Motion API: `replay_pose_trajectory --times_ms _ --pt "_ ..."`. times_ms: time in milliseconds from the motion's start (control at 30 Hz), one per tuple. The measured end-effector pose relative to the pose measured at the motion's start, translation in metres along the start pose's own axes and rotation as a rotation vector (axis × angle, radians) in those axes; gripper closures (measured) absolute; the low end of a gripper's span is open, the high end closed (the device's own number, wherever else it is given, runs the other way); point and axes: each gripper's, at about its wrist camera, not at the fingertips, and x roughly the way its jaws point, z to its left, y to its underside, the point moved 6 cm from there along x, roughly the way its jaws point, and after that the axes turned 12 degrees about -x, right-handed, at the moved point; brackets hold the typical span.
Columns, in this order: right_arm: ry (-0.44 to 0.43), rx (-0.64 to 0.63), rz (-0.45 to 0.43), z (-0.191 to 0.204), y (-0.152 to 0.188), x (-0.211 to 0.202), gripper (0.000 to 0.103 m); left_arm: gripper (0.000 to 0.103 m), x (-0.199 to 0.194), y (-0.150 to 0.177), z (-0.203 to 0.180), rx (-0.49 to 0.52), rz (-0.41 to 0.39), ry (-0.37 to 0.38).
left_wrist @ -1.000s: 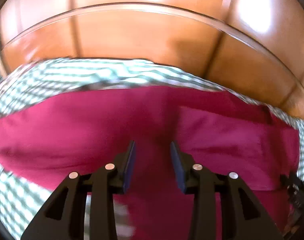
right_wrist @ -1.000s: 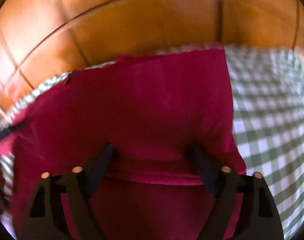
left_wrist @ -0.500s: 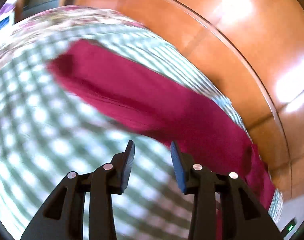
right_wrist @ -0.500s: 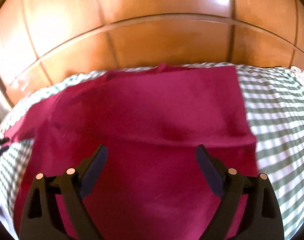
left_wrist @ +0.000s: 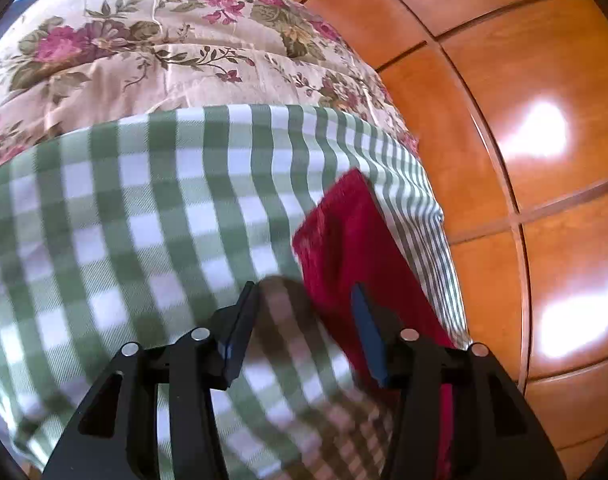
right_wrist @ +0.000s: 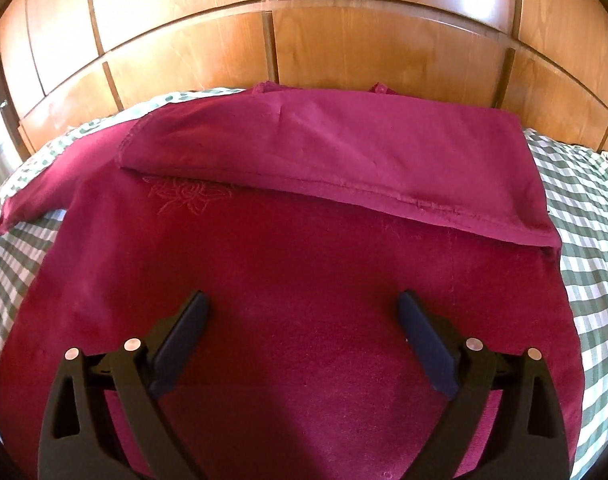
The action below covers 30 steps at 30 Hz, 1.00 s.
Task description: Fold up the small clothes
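A dark red garment (right_wrist: 304, 260) lies spread on a green-and-white checked cloth (right_wrist: 584, 216), its far part folded toward me as a flap (right_wrist: 344, 152); one sleeve (right_wrist: 35, 188) sticks out at the left. My right gripper (right_wrist: 304, 308) hovers over the garment's near half, its jaws opening wide with nothing between them. In the left wrist view a narrow end of the red garment (left_wrist: 352, 248) lies on the checked cloth (left_wrist: 143, 220). My left gripper (left_wrist: 304, 304) sits over that end's near edge, jaws opening, its pads not pressing on the fabric.
A floral quilt (left_wrist: 143, 48) lies beyond the checked cloth in the left wrist view. Glossy wooden panelling (right_wrist: 344, 40) rises right behind the garment and stands to the right of the cloth's edge (left_wrist: 544, 160).
The left gripper swung off the garment's middle, rolled, and now faces its end and the floral quilt, jaws a little wider. The right gripper drew back and opened wider, leaving the folded flap lying.
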Motion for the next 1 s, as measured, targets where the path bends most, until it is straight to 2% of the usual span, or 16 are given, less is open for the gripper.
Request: replay_pose_trajectory --times_ms 33,100,133,233,300,400,500,667,700,833,933,1000 --pt "0.002 -0.002 0.001 0.000 0.000 0.000 0.008 0.064 0.004 -0.003 -0.002 0.007 -0.001 -0.005" --pt "0.005 -0.004 0.003 0.000 -0.001 0.002 0.007 0.087 0.015 -0.003 -0.010 0.045 0.008 -0.022" --pt "0.006 -0.005 0.004 0.000 -0.001 0.002 0.007 0.093 0.021 -0.007 -0.015 0.062 0.012 -0.031" --pt "0.007 -0.006 0.005 0.001 -0.001 0.002 0.007 0.096 0.019 -0.002 -0.036 0.124 0.008 -0.015" --pt "0.004 -0.005 0.004 0.001 0.000 0.003 0.006 0.097 0.012 0.005 -0.055 0.160 0.019 0.044" --pt "0.002 -0.005 0.005 0.001 -0.001 0.004 0.006 0.097 -0.006 0.035 -0.095 0.251 0.055 0.160" --pt "0.000 0.000 0.001 0.001 -0.001 0.004 0.006 0.097 -0.023 0.094 -0.140 0.390 0.133 0.271" --pt "-0.009 0.007 -0.004 0.000 0.000 0.003 0.006 0.097 -0.029 0.206 -0.181 0.609 0.291 0.356" --pt "-0.011 0.008 -0.005 0.000 -0.001 0.003 0.006 0.097 -0.025 0.239 -0.186 0.673 0.326 0.356" --pt "-0.019 0.015 -0.009 0.000 0.000 0.003 0.006 0.095 -0.002 0.321 -0.179 0.828 0.425 0.301" --pt "-0.025 0.021 -0.008 0.000 -0.001 0.003 0.006 0.080 0.019 0.357 -0.161 0.920 0.454 0.221" --pt "-0.034 0.026 -0.006 -0.001 -0.002 0.003 0.006 0.072 0.018 0.365 -0.150 0.933 0.464 0.205"
